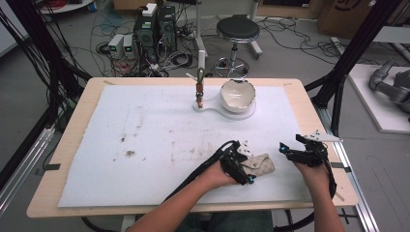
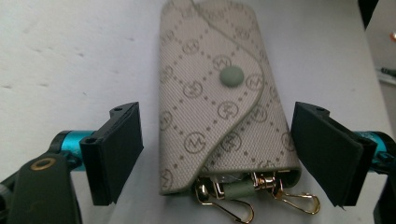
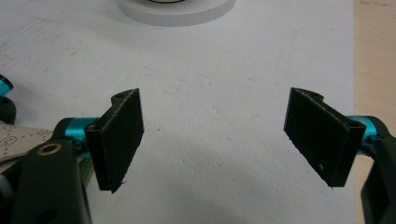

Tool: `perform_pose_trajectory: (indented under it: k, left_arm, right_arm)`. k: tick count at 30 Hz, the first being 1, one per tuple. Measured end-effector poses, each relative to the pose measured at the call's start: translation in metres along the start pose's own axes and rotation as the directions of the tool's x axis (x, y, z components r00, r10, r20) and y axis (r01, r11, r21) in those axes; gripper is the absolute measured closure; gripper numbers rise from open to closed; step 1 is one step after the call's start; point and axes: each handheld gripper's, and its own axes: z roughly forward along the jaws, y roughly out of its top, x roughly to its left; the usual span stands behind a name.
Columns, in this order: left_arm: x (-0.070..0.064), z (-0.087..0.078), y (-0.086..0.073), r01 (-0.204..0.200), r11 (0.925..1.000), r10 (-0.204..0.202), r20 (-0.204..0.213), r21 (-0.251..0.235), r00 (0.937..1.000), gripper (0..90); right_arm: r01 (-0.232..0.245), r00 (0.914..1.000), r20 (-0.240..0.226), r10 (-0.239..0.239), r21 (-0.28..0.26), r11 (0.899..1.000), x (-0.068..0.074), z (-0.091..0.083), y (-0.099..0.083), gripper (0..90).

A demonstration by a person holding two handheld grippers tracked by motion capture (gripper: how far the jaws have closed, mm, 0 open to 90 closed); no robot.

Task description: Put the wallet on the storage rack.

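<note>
The left claw (image 2: 217,149) is wide open, and its two jaws stand on both sides of the beige key pouch (image 2: 219,98) without touching it. The pouch lies flat on the white mat (image 1: 145,140) of the worktop, near the front edge; its flap is closed with a green snap button (image 2: 231,76), and gold clips (image 2: 243,205) stick out from its end. To its right, the right claw (image 3: 212,135) is also wide open and holds nothing, over bare mat. Far behind stands a white bowl (image 1: 237,95).
</note>
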Motion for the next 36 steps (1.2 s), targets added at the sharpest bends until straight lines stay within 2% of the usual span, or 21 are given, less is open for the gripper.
perform_pose_trajectory:
  k: [2, 6, 8, 10, 12, 16, 18, 22, 24, 25, 26, 29, 30, 36]
  left_arm:
    - [-0.003, 0.001, 0.000, -0.035, 0.9993, 0.035, -0.016, 0.011, 0.9992, 16.7]
    - [-0.004, 0.001, 0.000, -0.036, 0.9993, 0.036, -0.023, 0.012, 0.9991, 17.1]
    - [-0.004, 0.000, 0.000, -0.037, 0.9993, 0.037, -0.025, 0.011, 0.9990, 19.9]
    - [-0.005, -0.002, -0.001, -0.040, 0.9992, 0.040, -0.025, -0.001, 0.9989, 28.8]
    - [-0.005, -0.003, -0.003, -0.041, 0.9990, 0.041, -0.025, -0.015, 0.9989, 32.7]
    - [-0.006, -0.005, -0.003, -0.039, 0.9990, 0.038, -0.023, -0.021, 0.9990, 36.3]
    - [-0.004, -0.007, -0.003, -0.027, 0.9993, 0.026, -0.015, -0.026, 0.9995, 36.6]
    - [0.002, -0.014, -0.005, 0.002, 0.9992, -0.003, -0.032, -0.041, 0.9995, 37.0]
    - [0.006, -0.023, -0.005, 0.010, 0.9983, -0.012, -0.043, -0.058, 0.9990, 37.1]
    - [0.010, -0.031, -0.004, 0.019, 0.9963, -0.024, -0.056, -0.083, 0.9981, 37.1]
    - [0.010, -0.031, -0.004, 0.019, 0.9963, -0.024, -0.056, -0.083, 0.9981, 37.2]
    - [0.022, -0.054, 0.000, 0.030, 0.9923, -0.041, -0.092, -0.120, 0.9949, 37.2]
    - [0.022, -0.054, 0.000, 0.030, 0.9923, -0.041, -0.092, -0.120, 0.9949, 37.2]
    - [0.043, -0.090, 0.012, 0.037, 0.9867, -0.063, -0.159, -0.158, 0.9854, 37.2]
  right_arm:
    - [-0.002, 1.0000, 0.000, 0.002, -0.001, 1.000, 0.000, 0.000, 0.000, 20.5]
    - [0.000, 1.0000, -0.002, 0.000, 0.001, 1.000, 0.001, 0.000, 0.000, 20.5]
    - [0.001, 1.0000, -0.003, -0.001, 0.001, 1.000, 0.001, 0.001, 0.000, 20.5]
    - [0.003, 1.0000, -0.004, -0.003, 0.002, 1.000, 0.002, 0.001, 0.001, 20.5]
    - [0.004, 1.0000, -0.004, -0.004, 0.002, 1.000, 0.002, 0.001, 0.001, 20.5]
    - [0.004, 1.0000, -0.004, -0.004, 0.003, 1.000, 0.002, 0.001, 0.001, 20.5]
    - [0.003, 1.0000, -0.003, -0.003, 0.003, 1.000, 0.003, 0.001, 0.001, 20.5]
    - [0.005, 1.0000, -0.005, -0.005, 0.002, 1.000, 0.003, 0.002, 0.001, 20.5]
    - [0.001, 1.0000, -0.007, -0.001, 0.006, 1.000, 0.003, 0.002, 0.001, 20.5]
    - [0.004, 1.0000, -0.007, -0.004, 0.006, 1.000, 0.003, 0.003, 0.001, 20.5]
    - [0.004, 1.0000, -0.007, -0.004, 0.006, 1.000, 0.003, 0.003, 0.001, 20.5]
    - [0.009, 0.9999, -0.010, -0.009, 0.006, 1.000, 0.004, 0.004, 0.001, 20.5]
    - [0.009, 0.9999, -0.010, -0.009, 0.006, 1.000, 0.004, 0.004, 0.001, 20.5]
    - [0.016, 0.9998, -0.014, -0.015, 0.008, 1.000, 0.006, 0.005, 0.003, 20.5]
